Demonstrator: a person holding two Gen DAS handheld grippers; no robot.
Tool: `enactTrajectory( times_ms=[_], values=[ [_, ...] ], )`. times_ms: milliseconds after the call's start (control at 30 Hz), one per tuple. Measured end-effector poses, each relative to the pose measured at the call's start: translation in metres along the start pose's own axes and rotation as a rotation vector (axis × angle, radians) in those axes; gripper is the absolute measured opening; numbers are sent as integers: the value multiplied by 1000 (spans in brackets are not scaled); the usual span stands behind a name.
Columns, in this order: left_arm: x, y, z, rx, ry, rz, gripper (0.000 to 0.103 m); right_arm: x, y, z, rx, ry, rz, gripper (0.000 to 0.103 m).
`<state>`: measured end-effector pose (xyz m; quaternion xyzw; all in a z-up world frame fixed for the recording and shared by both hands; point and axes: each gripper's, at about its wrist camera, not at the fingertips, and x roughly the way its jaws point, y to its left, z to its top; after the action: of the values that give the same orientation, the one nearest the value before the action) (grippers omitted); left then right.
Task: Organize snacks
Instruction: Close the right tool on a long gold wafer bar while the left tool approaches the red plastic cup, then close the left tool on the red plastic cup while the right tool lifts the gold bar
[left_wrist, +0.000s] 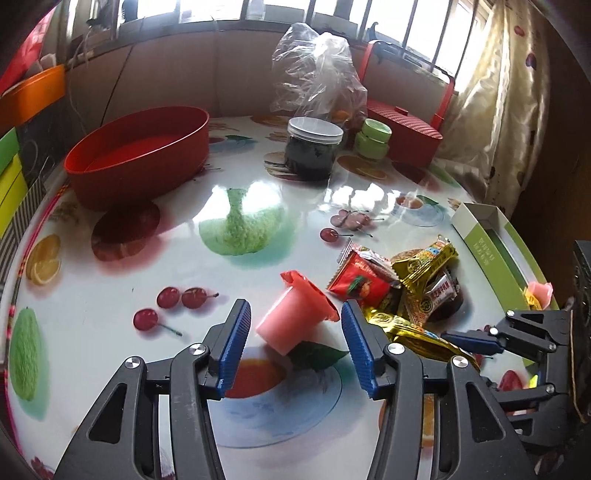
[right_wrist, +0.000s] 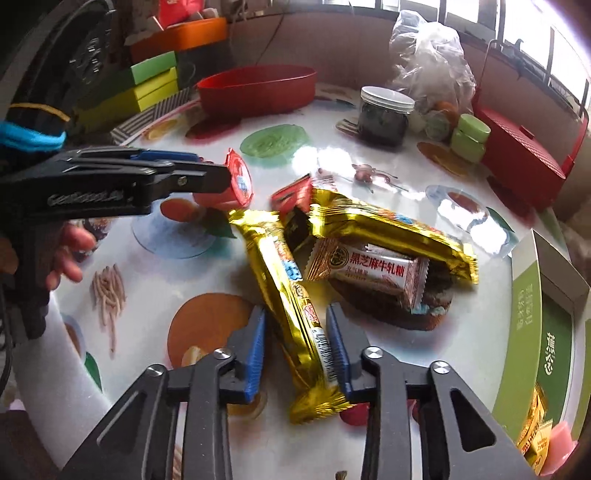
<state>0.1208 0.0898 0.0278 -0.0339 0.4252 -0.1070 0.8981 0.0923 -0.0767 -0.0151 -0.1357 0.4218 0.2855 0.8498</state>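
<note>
A pink jelly cup (left_wrist: 291, 317) with a red foil lid lies on its side on the fruit-print table (left_wrist: 258, 192). My left gripper (left_wrist: 295, 310) is open around it, its pads clear of the cup; the right wrist view shows it from the side (right_wrist: 221, 177). Right of the cup is a pile of snacks (left_wrist: 406, 280): gold bars, a red packet (left_wrist: 358, 280) and a white nougat packet (right_wrist: 369, 273). My right gripper (right_wrist: 297, 321) straddles the near end of one gold bar (right_wrist: 291, 280). Its right pad touches the wrapper and a gap shows at the left pad.
An empty red oval bowl (left_wrist: 140, 155) stands far left. A dark jar (left_wrist: 312, 147), a plastic bag (left_wrist: 317, 70), a small green jar (left_wrist: 373, 136) and a red box (left_wrist: 402, 125) line the back. An open green-and-white box (right_wrist: 554, 325) at the right edge holds a pink cup (right_wrist: 561, 443).
</note>
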Motion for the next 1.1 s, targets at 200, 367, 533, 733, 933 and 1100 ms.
enactTrajectory(
  times_ms=[200, 367, 533, 733, 933, 1100],
  values=[
    [7, -1, 2, 43, 19, -2, 52, -6, 4, -8, -14, 0, -17, 23],
    [16, -5, 1, 77, 41, 1, 52, -11, 3, -16, 11, -3, -15, 23],
    [23, -7, 0, 87, 51, 14, 52, -15, 2, -22, 33, -8, -9, 23],
    [25, -5, -1, 62, 48, 2, 52, -17, 1, -24, 45, -13, -9, 23],
    [24, -5, -2, 43, 36, 1, 51, -19, 1, -27, 56, -16, -6, 23],
    [21, -6, -2, 36, 24, -1, 47, -20, 0, -28, 67, -20, -7, 23]
  ],
)
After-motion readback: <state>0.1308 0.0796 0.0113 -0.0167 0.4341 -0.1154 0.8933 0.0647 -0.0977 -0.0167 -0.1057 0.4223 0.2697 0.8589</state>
